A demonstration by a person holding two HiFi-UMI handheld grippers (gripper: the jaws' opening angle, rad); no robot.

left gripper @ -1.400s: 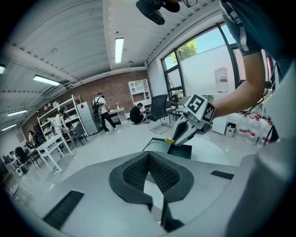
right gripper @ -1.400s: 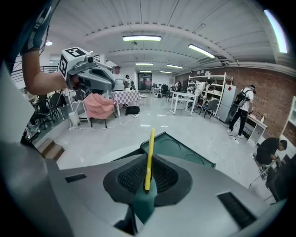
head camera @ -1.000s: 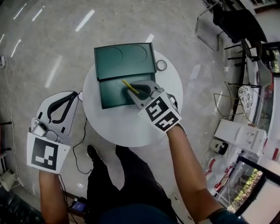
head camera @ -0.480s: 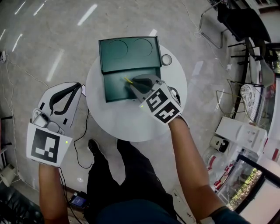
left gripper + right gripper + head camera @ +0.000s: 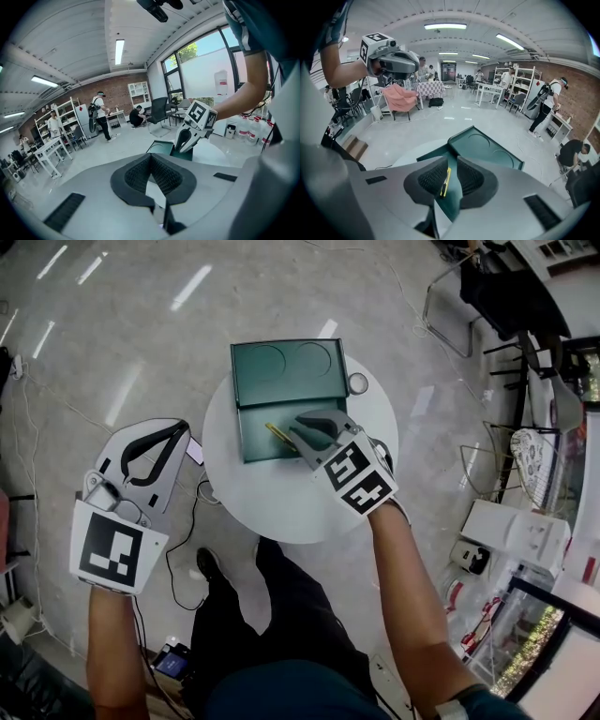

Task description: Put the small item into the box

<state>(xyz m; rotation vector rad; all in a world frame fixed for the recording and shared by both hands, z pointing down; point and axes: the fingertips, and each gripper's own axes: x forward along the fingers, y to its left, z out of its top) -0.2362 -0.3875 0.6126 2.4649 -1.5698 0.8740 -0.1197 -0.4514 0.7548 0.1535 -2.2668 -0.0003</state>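
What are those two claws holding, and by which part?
Nothing is gripped. The left claw is shut and empty. The right claw stands open over the green box; the thin yellow item shows between its jaws, unpinched.

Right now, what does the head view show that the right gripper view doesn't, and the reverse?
Head view only: the tape roll beside the box lid, and the person's legs below the table.
Right gripper view only: the right gripper has its jaws apart, with the yellow item in the gap and clear space beside it. People and shelves stand far behind.
Both: the open green box with the yellow item at its base, the table, and the left gripper held away from the box.
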